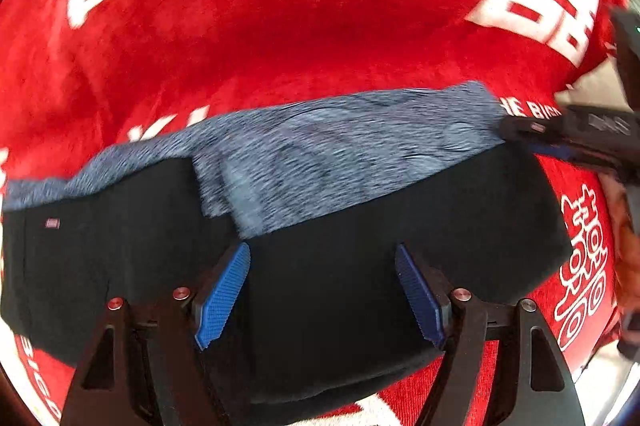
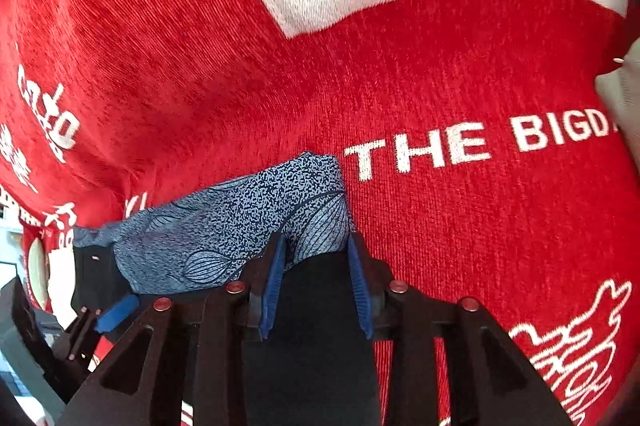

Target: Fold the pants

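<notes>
Two grippers over pants (image 1: pixel 340 266), which lie on red blanket (image 1: pixel 300 26), long axis running L-R across both views. L gripper (image 1: pixel 322 290): jaws wide, hovering mid-garment, gripping nothing. R gripper (image 2: pixel 316 286): narrower gap, straddling black fabric at the R end; pinched or not, can't tell. R is nearer the edge.

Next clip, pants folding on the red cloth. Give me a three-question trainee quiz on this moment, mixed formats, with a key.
1. True or false: the left gripper is clamped on the pants.
2. What does the speckled blue waistband lie on? A. the black pants fabric B. a wooden tray C. a cardboard box
3. Fill in: the English print on the red blanket beside the right gripper starts with THE ____.

Key: 1 false, its jaws stand wide open over the fabric; 2 A; 3 BIGD, the rest is cut off.
</notes>
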Tool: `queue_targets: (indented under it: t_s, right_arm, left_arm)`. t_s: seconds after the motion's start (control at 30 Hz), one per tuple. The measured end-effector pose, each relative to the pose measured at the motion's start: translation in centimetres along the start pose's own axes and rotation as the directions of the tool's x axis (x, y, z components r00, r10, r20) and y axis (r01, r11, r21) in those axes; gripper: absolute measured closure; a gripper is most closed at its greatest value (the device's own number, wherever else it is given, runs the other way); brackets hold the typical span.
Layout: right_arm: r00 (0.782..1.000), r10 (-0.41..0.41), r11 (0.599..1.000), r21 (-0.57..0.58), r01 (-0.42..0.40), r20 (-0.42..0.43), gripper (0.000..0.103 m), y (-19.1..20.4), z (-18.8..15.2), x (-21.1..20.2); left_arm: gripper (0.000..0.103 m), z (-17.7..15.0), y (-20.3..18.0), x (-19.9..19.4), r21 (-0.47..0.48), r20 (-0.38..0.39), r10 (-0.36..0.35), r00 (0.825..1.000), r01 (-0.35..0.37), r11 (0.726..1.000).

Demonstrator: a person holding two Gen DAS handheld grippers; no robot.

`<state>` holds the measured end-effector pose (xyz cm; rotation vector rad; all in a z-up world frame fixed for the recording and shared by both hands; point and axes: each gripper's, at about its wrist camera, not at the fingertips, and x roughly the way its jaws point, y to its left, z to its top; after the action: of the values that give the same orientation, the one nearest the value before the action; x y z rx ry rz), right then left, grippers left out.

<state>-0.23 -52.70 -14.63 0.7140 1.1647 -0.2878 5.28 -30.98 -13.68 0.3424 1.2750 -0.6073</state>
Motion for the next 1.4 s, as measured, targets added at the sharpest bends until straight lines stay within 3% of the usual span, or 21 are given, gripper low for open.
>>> queue_targets:
  t_s: [0.1,0.37,0.6,0.7,0.87,1.17,1.4]
  right_arm:
    - [1.0,0.002,1.0,-0.009,-0.002,0.024,0.047,0.6,-1.2,-1.6]
    - [0.995,-0.086,0.986,-0.136,0.092,0.049,0.034,3.4,-6.6,-3.8]
    - [0.997,-0.035,0.992,-0.121,0.043,0.07,0.032,5.7,-8.0,-3.8]
    - [1.0,-0.003,0.991,-0.135,0.003,0.006,0.032,6.8,-8.3,-3.4]
    - [0.999,-0.035,0.977,-0.21,0.029,-0.026,0.032,8.7,-9.3,-2.5]
    - [0.996,-0.073,0.967,-0.246,0.058,-0.051,0.032,11.6,-9.9,-1.3]
    - [0.993,-0.1,0.94,-0.332,0.075,-0.059,0.032,15.2,-10.7,-0.3]
  left_arm:
    - [0.023,-0.3,1.6,-0.4,-0.069,-0.007,-0.01,1.0,0.01,0.998]
    - [0.023,-2.8,3.8,-2.1,-0.114,-0.025,-0.004,1.0,0.001,0.993]
    - [0.023,-4.1,5.3,-3.3,-0.149,-0.029,-0.015,0.999,0.01,0.989]
    - [0.023,-4.7,6.0,-4.2,-0.164,-0.023,-0.016,1.0,0.012,0.986]
    - [0.023,-5.2,6.4,-4.6,-0.193,-0.026,-0.027,0.999,0.022,0.981]
    - [0.023,-6.7,8.7,-5.6,-0.253,-0.038,-0.004,0.999,-0.006,0.967]
    - [0.023,-8.5,12.2,-6.3,-0.351,-0.037,-0.011,0.999,-0.003,0.936]
